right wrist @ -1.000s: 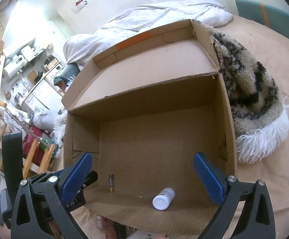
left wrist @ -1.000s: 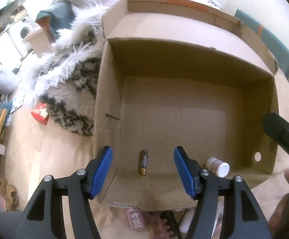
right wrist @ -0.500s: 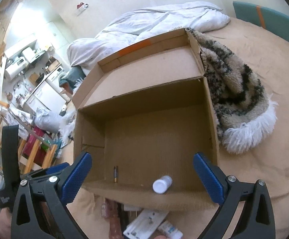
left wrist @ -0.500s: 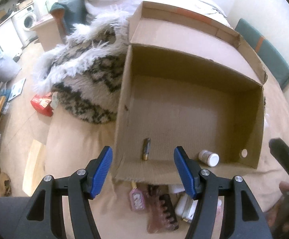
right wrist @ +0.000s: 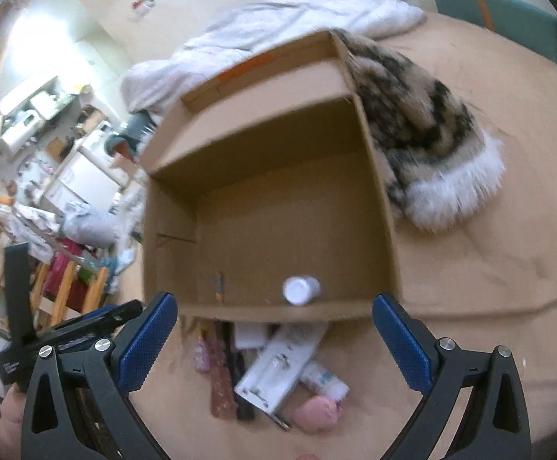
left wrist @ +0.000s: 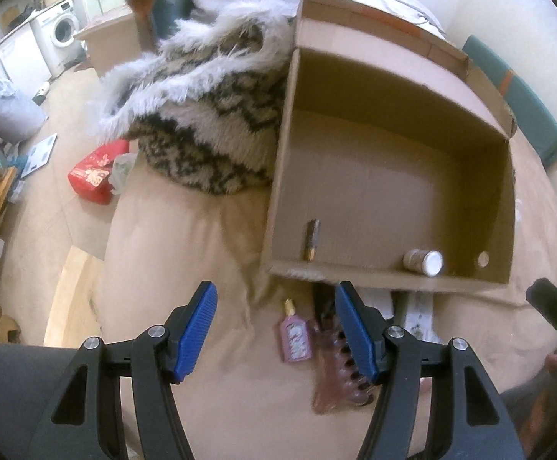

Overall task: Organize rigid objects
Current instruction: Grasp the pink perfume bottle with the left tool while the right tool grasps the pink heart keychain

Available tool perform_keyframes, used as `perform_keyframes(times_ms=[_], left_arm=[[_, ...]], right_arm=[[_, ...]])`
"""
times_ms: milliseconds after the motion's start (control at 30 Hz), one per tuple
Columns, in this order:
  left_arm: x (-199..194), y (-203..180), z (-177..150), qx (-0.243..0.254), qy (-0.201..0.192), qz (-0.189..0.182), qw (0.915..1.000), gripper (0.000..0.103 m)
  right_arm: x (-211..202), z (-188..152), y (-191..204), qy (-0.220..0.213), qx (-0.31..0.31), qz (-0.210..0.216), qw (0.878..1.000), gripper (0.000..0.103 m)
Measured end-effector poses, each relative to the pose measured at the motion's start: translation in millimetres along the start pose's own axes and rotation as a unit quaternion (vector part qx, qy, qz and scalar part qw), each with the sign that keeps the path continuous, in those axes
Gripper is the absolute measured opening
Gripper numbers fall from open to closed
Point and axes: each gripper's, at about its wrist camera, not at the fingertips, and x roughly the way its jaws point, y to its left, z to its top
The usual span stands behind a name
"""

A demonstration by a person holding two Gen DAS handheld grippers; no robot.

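Left tongs (left wrist: 274,329): seen standing partly open, with nothing gripped; only bare bed cover shows between the blue pads.
Right tongs (right wrist: 274,339): seen standing wide open and empty, held over the pile in front of the box.
Cardboard box (left wrist: 508,207): set on the bed with its flaps up; a battery (left wrist: 312,234) and a small white-capped jar (left wrist: 423,262) are already lying on its floor by the near wall.
Pile still to be sorted: gathered on the bed just outside the box's near wall, the pieces touching and overlapping.
Pink perfume bottle (left wrist: 296,334): judged small, hard and smooth, probably glass, so slippery and breakable; best taken across its flat sides, not by the gold cap.
Hair claw clip (left wrist: 340,375): judged light, stiff plastic with teeth that may snag; best gripped across the spine.
White flat carton (right wrist: 278,368): judged light and crushable; to be pinched across its narrow width with little force.
White tube (right wrist: 322,377): judged light, round and apt to roll; partly covered by the carton.
Pink rounded object (right wrist: 317,414): it cannot be told what it is.
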Motion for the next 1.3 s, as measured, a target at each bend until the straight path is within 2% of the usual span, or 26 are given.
perform_keyframes(times_ms=[167, 233, 267, 367, 433, 500, 567, 667, 733, 767, 800, 833, 1000, 1133, 1200, 1300], left_arm=[[24.8, 9.3, -10.1, -0.017, 0.048, -0.011, 0.9986, 0.061], [42.7, 8.3, -12.6, -0.02, 0.079, -0.009, 0.9967, 0.058], [51.0, 7.2, -13.9, -0.023, 0.093, -0.01, 0.9954, 0.052], [76.2, 3.1, -17.6, -0.032, 0.131, -0.014, 0.9908, 0.05], [92.0, 0.7, -20.6, -0.036, 0.151, -0.006, 0.9879, 0.042], [102.4, 0.6, -24.3, -0.047, 0.165, -0.012, 0.9851, 0.041], [106.7, -2.7, -24.8, -0.051, 0.167, -0.018, 0.9844, 0.041], [118.6, -8.8, -28.6, -0.045, 0.183, -0.012, 0.9821, 0.04], [121.9, -10.9, -29.3, -0.042, 0.179, -0.003, 0.9829, 0.04], [122.1, -12.4, -29.3, -0.038, 0.178, 0.0, 0.9833, 0.037], [122.3, -14.3, -29.3, -0.032, 0.177, 0.002, 0.9837, 0.025], [122.0, -15.8, -29.4, -0.025, 0.176, 0.003, 0.9841, 0.023], [118.2, -13.3, -29.8, -0.024, 0.174, 0.001, 0.9845, 0.023], [111.0, -8.7, -30.1, -0.026, 0.17, 0.008, 0.9851, 0.023], [110.1, -5.4, -31.5, -0.027, 0.17, 0.009, 0.9851, 0.023], [109.8, -10.3, -30.4, -0.027, 0.167, 0.011, 0.9855, 0.023]], right_arm=[[15.9, -12.0, -14.9, 0.048, 0.025, -0.037, 0.998, 0.103], [22.0, -14.7, -18.2, 0.063, 0.027, -0.044, 0.997, 0.103], [24.9, -15.4, -19.6, 0.069, 0.028, -0.045, 0.996, 0.103], [33.4, -16.1, -26.0, 0.085, 0.049, -0.031, 0.995, 0.103], [39.4, -17.7, -30.0, 0.095, 0.064, -0.019, 0.993, 0.103], [45.4, -18.9, -33.3, 0.108, 0.073, -0.009, 0.991, 0.103], [49.9, -20.6, -34.8, 0.119, 0.081, -0.002, 0.99, 0.103], [54.6, -21.5, -34.1, 0.128, 0.079, -0.006, 0.989, 0.103], [58.3, -20.2, -30.3, 0.131, 0.073, -0.006, 0.989, 0.103], [59.5, -19.5, -28.6, 0.133, 0.069, -0.007, 0.989, 0.103], [60.5, -19.0, -26.6, 0.133, 0.065, -0.008, 0.989, 0.103], [61.5, -18.5, -25.0, 0.134, 0.062, -0.008, 0.989, 0.103], [62.1, -21.7, -24.7, 0.145, 0.06, 0.0, 0.988, 0.103], [62.4, -40.7, -29.3, 0.191, 0.054, -0.009, 0.98, 0.103], [66.3, -53.0, -31.1, 0.22, 0.058, -0.006, 0.974, 0.077], [79.0, -68.0, -33.8, 0.253, 0.075, -0.004, 0.964, 0.057]])
